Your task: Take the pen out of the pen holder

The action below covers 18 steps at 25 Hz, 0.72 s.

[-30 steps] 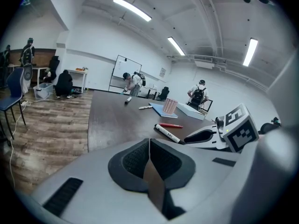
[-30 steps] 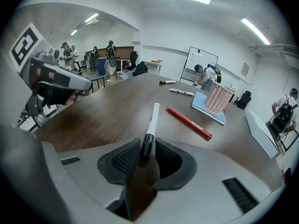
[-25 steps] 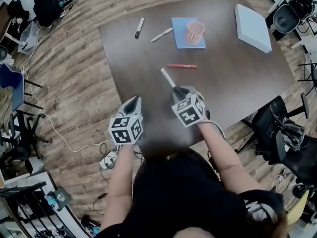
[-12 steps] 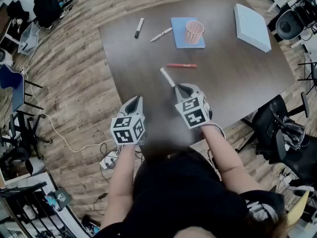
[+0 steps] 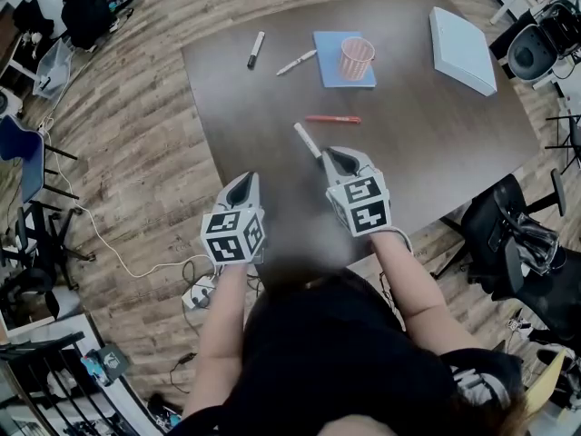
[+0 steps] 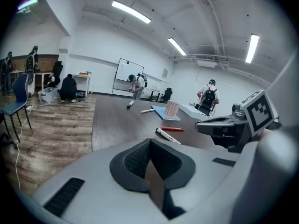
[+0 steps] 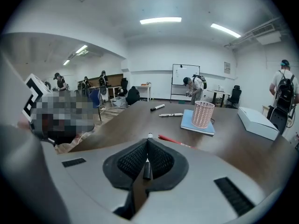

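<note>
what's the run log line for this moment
right gripper: shut on white marker | left gripper: shut, empty | pen holder: on blue notebook

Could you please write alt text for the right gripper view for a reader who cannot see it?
The right tool is shut on a black-and-white marker over a dark table. Beyond it lie a red pen, then a pink mesh pen holder standing on a blue notebook, with a dark marker and a white marker at left and a white box at right.
</note>
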Tool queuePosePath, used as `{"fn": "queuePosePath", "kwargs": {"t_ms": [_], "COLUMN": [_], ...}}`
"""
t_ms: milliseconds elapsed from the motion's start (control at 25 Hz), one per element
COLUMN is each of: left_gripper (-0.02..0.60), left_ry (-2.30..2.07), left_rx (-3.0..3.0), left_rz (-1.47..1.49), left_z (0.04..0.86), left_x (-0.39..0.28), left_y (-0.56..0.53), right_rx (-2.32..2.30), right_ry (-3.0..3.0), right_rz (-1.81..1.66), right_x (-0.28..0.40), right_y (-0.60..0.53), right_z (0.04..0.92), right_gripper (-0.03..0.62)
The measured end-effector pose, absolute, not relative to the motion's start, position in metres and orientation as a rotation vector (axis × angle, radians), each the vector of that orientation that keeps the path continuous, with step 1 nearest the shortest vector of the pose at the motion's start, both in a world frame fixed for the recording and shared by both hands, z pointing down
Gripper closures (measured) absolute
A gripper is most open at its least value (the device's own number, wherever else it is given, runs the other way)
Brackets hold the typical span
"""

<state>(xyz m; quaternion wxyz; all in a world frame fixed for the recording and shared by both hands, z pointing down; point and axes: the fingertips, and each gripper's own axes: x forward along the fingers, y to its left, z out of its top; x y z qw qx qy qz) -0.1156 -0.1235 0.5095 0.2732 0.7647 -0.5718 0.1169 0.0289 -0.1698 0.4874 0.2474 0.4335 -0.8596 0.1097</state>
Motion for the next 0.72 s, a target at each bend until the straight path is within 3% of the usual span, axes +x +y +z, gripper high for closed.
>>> {"fn": "queuePosePath", "kwargs": {"t_ms": [720], "left_gripper": [0.566], "left_ry": [-1.56], "left_rx": [2.029], "left_rz": [0.317], "left_z": [0.508], "left_x": [-0.122], "left_y": [-0.124], "right_rx": [1.228], "right_ry": [-2.347], "right_rz": [0.492], "right_x": [0.039], "right_y": [-0.169], "right_z": [0.499], "right_gripper": [0.576]}}
